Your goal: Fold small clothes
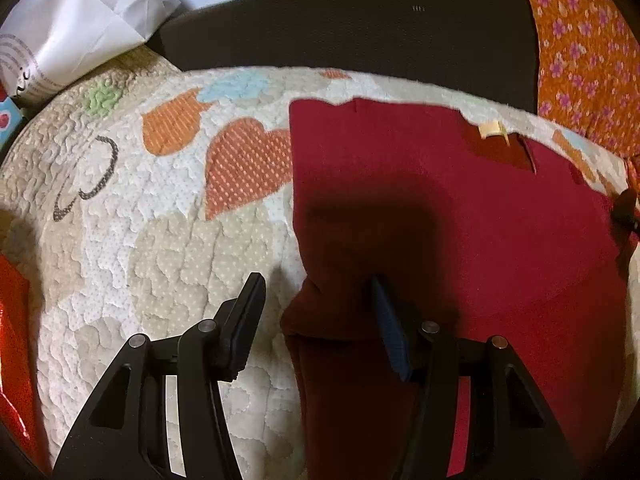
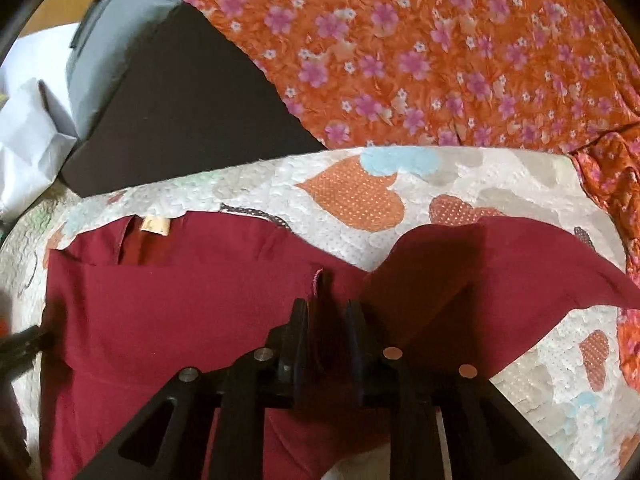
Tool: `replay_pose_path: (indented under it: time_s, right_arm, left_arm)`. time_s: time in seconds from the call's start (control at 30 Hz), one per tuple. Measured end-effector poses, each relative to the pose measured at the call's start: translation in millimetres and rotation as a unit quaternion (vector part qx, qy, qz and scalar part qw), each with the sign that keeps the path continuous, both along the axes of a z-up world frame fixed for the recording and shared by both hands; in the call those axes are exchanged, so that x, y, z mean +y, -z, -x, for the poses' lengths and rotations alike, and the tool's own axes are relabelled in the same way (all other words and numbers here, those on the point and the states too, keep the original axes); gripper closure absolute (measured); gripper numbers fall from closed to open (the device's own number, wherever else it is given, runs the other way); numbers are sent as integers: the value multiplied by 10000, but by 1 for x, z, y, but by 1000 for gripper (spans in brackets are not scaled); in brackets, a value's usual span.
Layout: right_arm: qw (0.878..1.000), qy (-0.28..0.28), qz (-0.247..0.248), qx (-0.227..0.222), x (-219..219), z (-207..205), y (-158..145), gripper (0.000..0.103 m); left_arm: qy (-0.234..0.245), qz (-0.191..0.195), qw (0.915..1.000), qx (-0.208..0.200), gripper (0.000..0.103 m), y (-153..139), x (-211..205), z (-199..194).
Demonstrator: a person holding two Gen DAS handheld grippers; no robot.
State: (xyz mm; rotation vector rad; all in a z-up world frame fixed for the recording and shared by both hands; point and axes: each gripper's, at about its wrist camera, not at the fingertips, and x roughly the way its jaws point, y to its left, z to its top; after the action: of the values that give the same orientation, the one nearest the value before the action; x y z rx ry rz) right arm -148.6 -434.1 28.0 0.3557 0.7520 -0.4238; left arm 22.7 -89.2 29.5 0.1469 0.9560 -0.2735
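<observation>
2 grippers are working on 1 dark red garment (image 1: 460, 208), which is lying spread on a quilted mat with heart patches (image 1: 160, 240), its neck label (image 2: 154, 225) toward the far edge. Beyond the mat a dark cushion (image 2: 192, 104) and an orange flowered cloth (image 2: 440, 48) are lying well clear of the work.

The left gripper (image 1: 316, 308) is standing about half open at the garment's left edge: 1 finger is resting over the bare mat, the other is sitting on the red cloth, and a bunched fold of the edge is lying between them. Its pads are not pressing on the cloth, so it is holding nothing.

The right gripper (image 2: 328, 320) is standing nearly closed, with only a narrow gap showing between its fingers. A thin hem or seam of the red cloth is rising in that gap, but whether the pads are actually pinching it I cannot tell. Just to its right, a flap of the garment (image 2: 500, 272) is lifting off the mat.

The step in hand looks like taking hold of the 2 sides ahead of a fold. Next, the left gripper is needing to close on the edge fold, and the right is needing a sure pinch, before both carry cloth across the body.
</observation>
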Motion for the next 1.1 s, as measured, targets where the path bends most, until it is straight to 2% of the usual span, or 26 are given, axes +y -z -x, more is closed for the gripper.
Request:
replay_pose_path:
  time_s: [0.07, 0.1, 0.2, 0.27, 0.33, 0.4, 0.47, 0.57, 0.67, 0.73, 0.8, 0.87, 0.9, 0.97, 1.03, 1.1]
  right_arm:
    - [9988, -207, -184, 396, -1, -9, 17, 84]
    - [9984, -204, -413, 334, -6, -7, 22, 84]
    - [9932, 36, -1114, -349, -28, 25, 10, 83]
    - [9901, 459, -1153, -658, -50, 56, 2, 79]
    - [9883, 1089, -972, -449, -79, 86, 3, 75]
    - [9812, 1561, -1099, -302, -108, 113, 16, 75]
    - [9676, 2021, -1463, -383, -138, 140, 32, 75]
    - [9383, 2649, -1980, -1010, -175, 171, 53, 73]
    - [9113, 3154, -2190, -1487, -200, 186, 69, 71]
    - [8917, 3277, -2360, -2045, -213, 192, 74, 71]
    - [8823, 3183, -2483, -2422, -224, 190, 79, 71]
    - [8845, 3081, -2464, -2492, -233, 187, 81, 81]
    - [8902, 3088, -2376, -2360, -234, 186, 77, 92]
    - [9030, 3015, -2198, -2130, -233, 188, 65, 96]
    - [9070, 2864, -1953, -2392, -226, 204, 38, 97]
    - [9176, 2631, -1587, -2523, -213, 217, 0, 97]
  left_arm:
    - [-25, 91, 9999, -118, 49, -6, 1, 1]
    - [-46, 145, 9997, -172, 49, -9, 2, 2]
    - [-97, 339, 9988, -330, 49, -20, 6, 5]
    - [-135, 474, 9978, -436, 49, -29, 10, 8]
    - [-186, 611, 9967, -496, 49, -35, 13, 8]
    - [-213, 685, 9961, -516, 49, -37, 14, 7]
    - [-227, 656, 9964, -490, 49, -35, 14, 7]
    - [-215, 623, 9972, -345, 49, -28, 11, 5]
    - [-175, 579, 9978, -272, 49, -24, 9, 5]
    - [-158, 549, 9979, -302, 49, -23, 7, 5]
    - [-157, 527, 9980, -314, 49, -22, 6, 3]
    - [-157, 498, 9982, -280, 49, -19, 6, 2]
    - [-154, 474, 9984, -257, 49, -17, 5, 1]
    - [-141, 447, 9986, -241, 49, -16, 6, 1]
    - [-164, 483, 9983, -264, 49, -19, 8, 2]
    - [-188, 552, 9979, -294, 49, -22, 11, 2]
